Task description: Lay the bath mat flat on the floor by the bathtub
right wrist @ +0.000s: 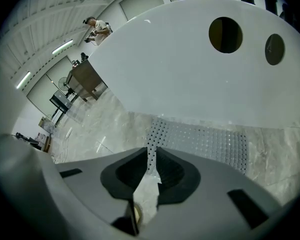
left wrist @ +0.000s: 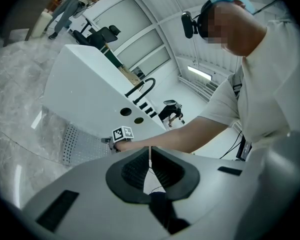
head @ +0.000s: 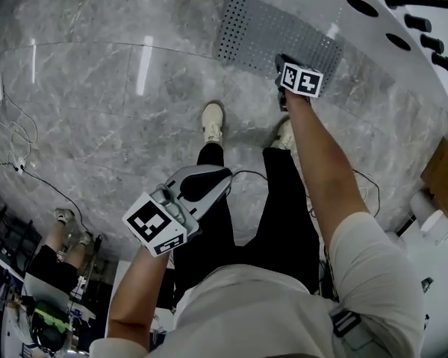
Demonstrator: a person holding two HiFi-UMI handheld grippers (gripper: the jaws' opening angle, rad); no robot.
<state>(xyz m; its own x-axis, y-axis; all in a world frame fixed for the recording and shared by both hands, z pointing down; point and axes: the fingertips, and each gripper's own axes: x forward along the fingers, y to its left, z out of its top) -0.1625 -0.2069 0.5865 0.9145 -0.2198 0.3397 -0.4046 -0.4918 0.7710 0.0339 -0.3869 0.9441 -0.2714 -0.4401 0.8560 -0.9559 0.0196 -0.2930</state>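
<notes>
The grey perforated bath mat (head: 272, 32) lies flat on the marble floor against the white bathtub (head: 336, 2). My right gripper (head: 284, 62) hangs over the mat's near edge, pointing steeply down. In the right gripper view its jaws (right wrist: 151, 151) stand a little apart; the mat (right wrist: 205, 141) and floor show through the gap, and nothing is pinched. My left gripper (head: 224, 176) is held back by the person's legs, away from the mat. Its jaws (left wrist: 150, 151) meet with only a hairline slit and hold nothing. The left gripper view also shows the mat (left wrist: 80, 146) beside the tub (left wrist: 85, 94).
The person's shoes (head: 213, 121) stand just short of the mat. Loose cables (head: 15, 148) trail on the floor at left, another cable (head: 366, 189) at right. A paper roll (head: 433, 218) and a cardboard box (head: 444, 174) sit at far right. Another person's legs (head: 60, 252) show at bottom left.
</notes>
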